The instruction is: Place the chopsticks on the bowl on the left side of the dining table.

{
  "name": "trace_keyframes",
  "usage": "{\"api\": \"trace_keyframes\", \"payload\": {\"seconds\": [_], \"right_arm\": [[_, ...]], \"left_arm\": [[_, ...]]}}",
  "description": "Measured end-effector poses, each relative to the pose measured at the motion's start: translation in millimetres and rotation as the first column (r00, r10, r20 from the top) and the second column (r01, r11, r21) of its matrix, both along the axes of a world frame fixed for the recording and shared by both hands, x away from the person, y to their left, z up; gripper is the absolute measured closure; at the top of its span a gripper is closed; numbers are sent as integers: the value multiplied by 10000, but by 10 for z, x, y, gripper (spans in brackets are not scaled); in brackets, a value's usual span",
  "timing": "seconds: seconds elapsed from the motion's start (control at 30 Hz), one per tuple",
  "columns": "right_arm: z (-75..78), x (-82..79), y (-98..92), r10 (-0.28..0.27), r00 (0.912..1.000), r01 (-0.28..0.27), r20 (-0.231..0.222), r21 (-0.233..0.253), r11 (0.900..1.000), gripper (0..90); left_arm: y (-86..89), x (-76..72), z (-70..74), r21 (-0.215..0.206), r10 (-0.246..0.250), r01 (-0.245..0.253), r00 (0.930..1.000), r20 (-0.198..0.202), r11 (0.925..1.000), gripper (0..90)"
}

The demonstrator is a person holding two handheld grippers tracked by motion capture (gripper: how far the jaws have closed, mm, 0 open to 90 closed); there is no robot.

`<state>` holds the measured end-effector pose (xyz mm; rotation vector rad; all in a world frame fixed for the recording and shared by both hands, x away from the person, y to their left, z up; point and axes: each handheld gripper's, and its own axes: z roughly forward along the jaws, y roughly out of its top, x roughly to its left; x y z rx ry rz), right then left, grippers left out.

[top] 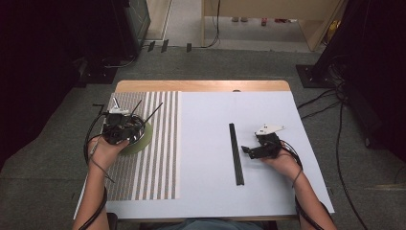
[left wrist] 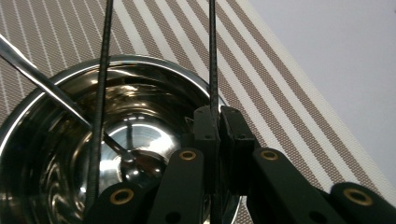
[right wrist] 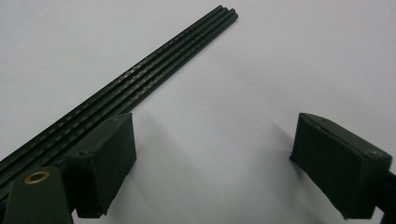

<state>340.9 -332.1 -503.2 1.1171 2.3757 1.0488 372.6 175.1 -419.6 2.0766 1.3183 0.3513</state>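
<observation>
My left gripper [top: 122, 128] [left wrist: 219, 116] hangs over a shiny steel bowl [left wrist: 140, 59] and is shut on a thin black rod [left wrist: 212, 56] that points up and away from the jaws. A second black rod [left wrist: 100, 93] leans in the bowl beside a metal spoon [left wrist: 42, 81] [top: 115, 103]. The bowl rests on a green coaster [top: 143, 141] on a striped placemat [top: 158, 143]. My right gripper [top: 246, 150] [right wrist: 212, 144] is open just right of a bundle of black rods [top: 235, 153] [right wrist: 140, 84] lying on the white table; nothing lies between its jaws.
The white table top [top: 206, 191] stretches between the placemat and the rod bundle. A wooden strip [top: 201, 86] runs along the far edge. Cables [top: 325, 103] lie on the grey floor at the right.
</observation>
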Motion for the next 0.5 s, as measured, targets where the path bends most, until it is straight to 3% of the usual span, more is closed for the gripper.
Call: {"api": "trace_keyframes", "payload": {"seconds": [0.5], "right_arm": [[0,0,0,-1,10000,1,-5,1,10000,133]], "left_arm": [[143,4,-62,65,213,-212,9995,-221,9998,874]]}}
